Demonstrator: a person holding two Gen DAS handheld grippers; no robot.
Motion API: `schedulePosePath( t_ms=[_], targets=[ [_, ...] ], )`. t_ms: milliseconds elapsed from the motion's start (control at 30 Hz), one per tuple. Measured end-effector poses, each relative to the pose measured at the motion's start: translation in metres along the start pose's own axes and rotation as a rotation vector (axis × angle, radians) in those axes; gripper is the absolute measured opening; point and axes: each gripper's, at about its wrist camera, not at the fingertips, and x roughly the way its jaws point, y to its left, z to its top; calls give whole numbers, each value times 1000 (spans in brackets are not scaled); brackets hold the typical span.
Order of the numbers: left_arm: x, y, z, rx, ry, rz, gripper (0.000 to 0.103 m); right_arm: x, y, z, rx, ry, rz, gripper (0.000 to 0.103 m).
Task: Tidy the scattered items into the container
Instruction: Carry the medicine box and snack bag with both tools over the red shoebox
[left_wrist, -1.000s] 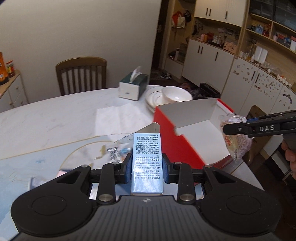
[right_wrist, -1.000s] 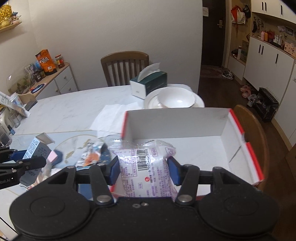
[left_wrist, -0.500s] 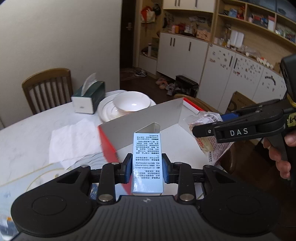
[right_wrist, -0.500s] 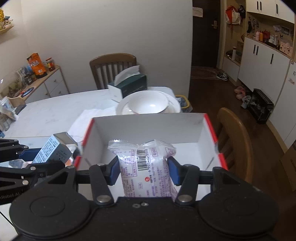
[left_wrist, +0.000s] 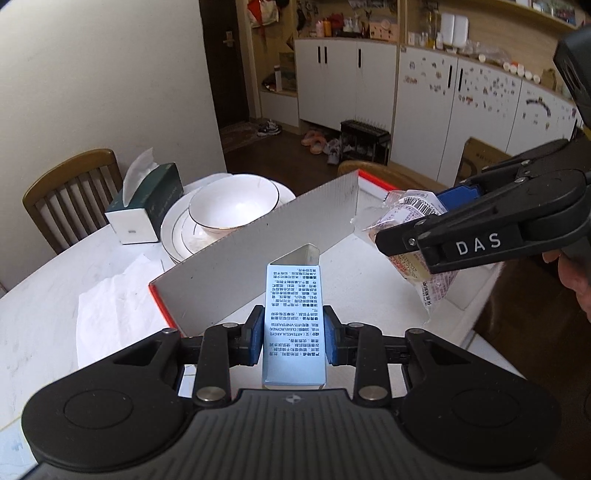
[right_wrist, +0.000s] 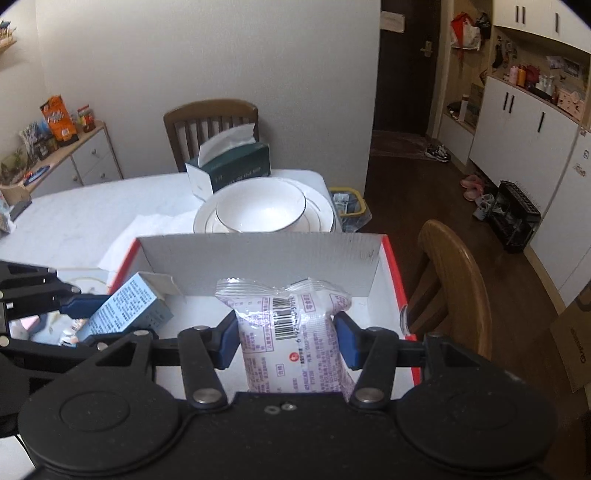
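Note:
My left gripper (left_wrist: 293, 338) is shut on a light blue carton (left_wrist: 293, 325) with printed text, held over the near left corner of the red-edged white box (left_wrist: 258, 251). The carton also shows in the right wrist view (right_wrist: 129, 310), tilted over the box's left rim. My right gripper (right_wrist: 285, 341) is shut on a white and purple snack packet (right_wrist: 291, 339), held above the box's floor (right_wrist: 384, 314). In the left wrist view the packet (left_wrist: 410, 214) hangs over the box's right side.
A white bowl on stacked plates (right_wrist: 262, 212) and a green tissue box (right_wrist: 232, 166) stand just behind the box. A paper napkin (left_wrist: 110, 314) lies left of it. More wrapped items (right_wrist: 48, 328) lie on the table at left. Wooden chairs (right_wrist: 454, 280) stand close by.
Both grippers have moved forward over the box with their items. The carton has crossed the box's left rim; the packet is now further inside, above the floor.

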Motion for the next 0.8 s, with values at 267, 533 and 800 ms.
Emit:
schedulePosePath(
  t_ms=[267, 533, 800],
  targets=[
    [35, 0, 1, 24, 64, 22, 30, 34, 1, -2, -58, 52, -4, 52],
    [67, 3, 0, 18, 151, 34, 30, 69, 1, -3, -31, 140, 9, 52],
    [87, 3, -5, 24, 242, 18, 30, 87, 5, -10, -43, 199, 13, 52]
  ],
)
